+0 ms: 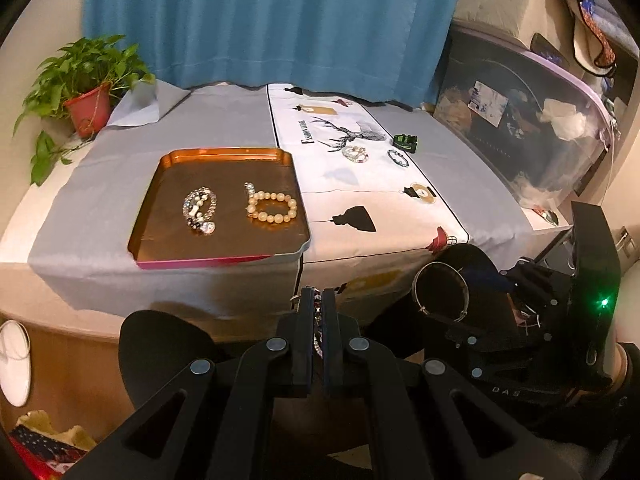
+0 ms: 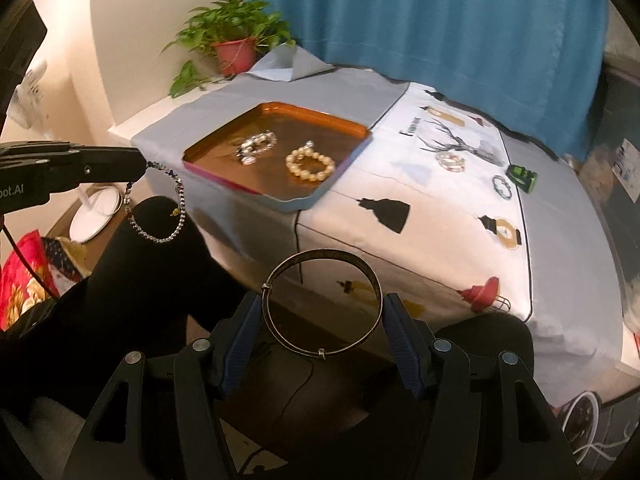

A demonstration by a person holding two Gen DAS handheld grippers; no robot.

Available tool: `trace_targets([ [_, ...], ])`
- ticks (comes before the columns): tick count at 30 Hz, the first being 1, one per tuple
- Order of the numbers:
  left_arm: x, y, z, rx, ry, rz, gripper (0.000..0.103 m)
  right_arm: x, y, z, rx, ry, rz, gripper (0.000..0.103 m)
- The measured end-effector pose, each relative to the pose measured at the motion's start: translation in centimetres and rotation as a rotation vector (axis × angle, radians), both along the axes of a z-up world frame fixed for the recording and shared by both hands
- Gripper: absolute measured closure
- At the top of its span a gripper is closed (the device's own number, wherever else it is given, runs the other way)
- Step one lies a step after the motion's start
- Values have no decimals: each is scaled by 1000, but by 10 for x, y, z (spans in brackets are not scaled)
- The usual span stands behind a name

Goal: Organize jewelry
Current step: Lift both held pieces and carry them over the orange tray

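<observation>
**Both Claws Loaded, Short of the Table Edge**

Table [image 1: 224,120]: lies ahead of both claws, covered by a grey cloth and a white printed runner [image 1: 360,184]. Neither claw is over it; both sit off its near edge.

Tray [image 1: 224,248]: orange, ahead and left of the left claw, at the near edge of the table. It contains a pearl bracelet [image 1: 273,208] on its right half and a mixed bead bracelet [image 1: 200,210] on its left half, set apart from each other.

Right claw [image 2: 322,308]: jaws partly open, pads pressed against opposite sides of a thin metal bangle [image 2: 322,300]. The bangle spans the full gap and projects forward of the fingertips.

Left claw [image 1: 319,300]: jaws fully closed on a beaded chain [image 2: 160,216]. In the right wrist view the chain hangs in a loop below the fingertips, off the near left corner of the table.

Loose items: two bracelets [image 1: 355,154] [image 1: 398,157] and a small green object [image 1: 406,142] rest on the runner, far ahead and right of the left claw, well apart from the tray
</observation>
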State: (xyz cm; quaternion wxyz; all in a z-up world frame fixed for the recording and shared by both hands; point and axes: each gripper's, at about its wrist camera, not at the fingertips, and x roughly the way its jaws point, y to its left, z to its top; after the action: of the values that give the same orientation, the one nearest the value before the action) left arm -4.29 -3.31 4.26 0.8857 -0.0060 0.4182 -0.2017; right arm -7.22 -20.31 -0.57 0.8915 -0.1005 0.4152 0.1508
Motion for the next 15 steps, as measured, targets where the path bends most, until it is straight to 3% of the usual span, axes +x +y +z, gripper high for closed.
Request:
trace_targets([
  [15,3,17,-7,-36,8,29,102,2,20,-7,-44,29,22,41],
])
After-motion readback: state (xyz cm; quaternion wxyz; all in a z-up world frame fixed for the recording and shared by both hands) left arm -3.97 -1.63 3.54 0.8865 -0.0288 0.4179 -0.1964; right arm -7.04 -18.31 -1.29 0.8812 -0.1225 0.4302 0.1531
